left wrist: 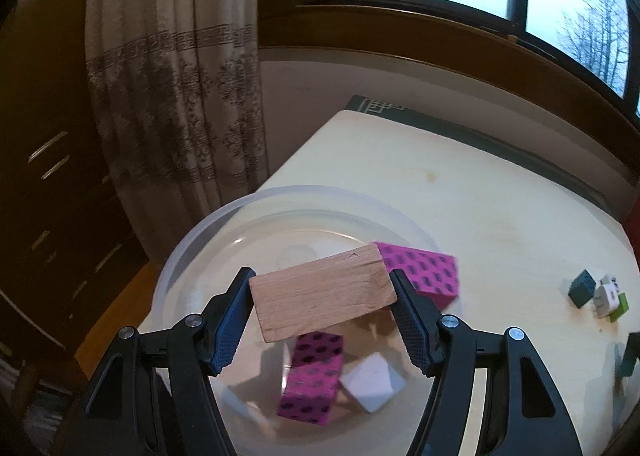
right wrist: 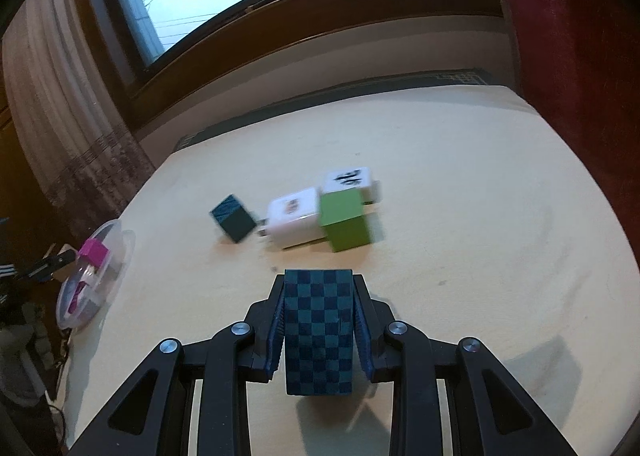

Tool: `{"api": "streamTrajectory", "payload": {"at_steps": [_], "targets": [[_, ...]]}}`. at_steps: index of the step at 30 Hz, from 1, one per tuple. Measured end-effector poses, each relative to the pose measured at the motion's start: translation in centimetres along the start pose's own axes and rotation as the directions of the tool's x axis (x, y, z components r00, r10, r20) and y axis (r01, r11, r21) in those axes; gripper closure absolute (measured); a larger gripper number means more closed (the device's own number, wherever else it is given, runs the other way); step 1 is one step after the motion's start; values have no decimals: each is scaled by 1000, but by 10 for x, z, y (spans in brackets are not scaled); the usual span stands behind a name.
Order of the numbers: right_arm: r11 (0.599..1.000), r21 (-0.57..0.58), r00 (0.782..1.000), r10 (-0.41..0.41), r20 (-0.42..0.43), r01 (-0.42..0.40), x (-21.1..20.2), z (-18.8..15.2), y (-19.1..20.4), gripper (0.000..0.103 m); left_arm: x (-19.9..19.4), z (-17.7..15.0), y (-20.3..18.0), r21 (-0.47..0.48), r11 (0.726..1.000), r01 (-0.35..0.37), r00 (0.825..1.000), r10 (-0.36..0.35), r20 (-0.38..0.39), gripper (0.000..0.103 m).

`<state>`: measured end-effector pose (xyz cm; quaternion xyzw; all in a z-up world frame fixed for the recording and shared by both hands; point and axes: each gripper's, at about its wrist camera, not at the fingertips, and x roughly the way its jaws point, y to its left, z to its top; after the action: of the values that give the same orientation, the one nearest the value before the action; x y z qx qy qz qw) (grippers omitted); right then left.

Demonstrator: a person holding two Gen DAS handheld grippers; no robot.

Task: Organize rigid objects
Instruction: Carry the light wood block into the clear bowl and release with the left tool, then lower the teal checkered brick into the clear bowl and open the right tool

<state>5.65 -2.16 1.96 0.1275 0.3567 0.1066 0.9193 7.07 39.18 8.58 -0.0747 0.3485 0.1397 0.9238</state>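
Jaws clamp wooden block (left wrist: pixel 322 292), checkered block (right wrist: pixel 319 332).

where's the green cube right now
In the right wrist view the green cube sits on the table ahead of the right gripper, touching two white blocks.

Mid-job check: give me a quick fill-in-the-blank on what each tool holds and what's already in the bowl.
1. The left tool is shut on a flat ____ block above the clear plastic bowl.
2. The right tool grips a teal-and-navy ____-patterned block.
3. The pink blocks with black dots lie ____ the bowl.
4. On the table, the green cube touches a ____ block.

Missing words: wooden; checker; inside; white
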Motion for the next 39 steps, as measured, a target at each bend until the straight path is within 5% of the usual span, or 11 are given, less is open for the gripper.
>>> {"api": "streamTrajectory", "payload": {"at_steps": [19, 39], "targets": [[973, -142, 982, 175, -67, -183, 25, 1, 125, 72, 2, 0, 46, -35, 999, 12, 1000, -12, 1, 33], [866, -290, 912, 375, -165, -408, 53, 8, 274, 72, -5, 10, 77, -99, 994, 35, 999, -33, 31, 33]]}}
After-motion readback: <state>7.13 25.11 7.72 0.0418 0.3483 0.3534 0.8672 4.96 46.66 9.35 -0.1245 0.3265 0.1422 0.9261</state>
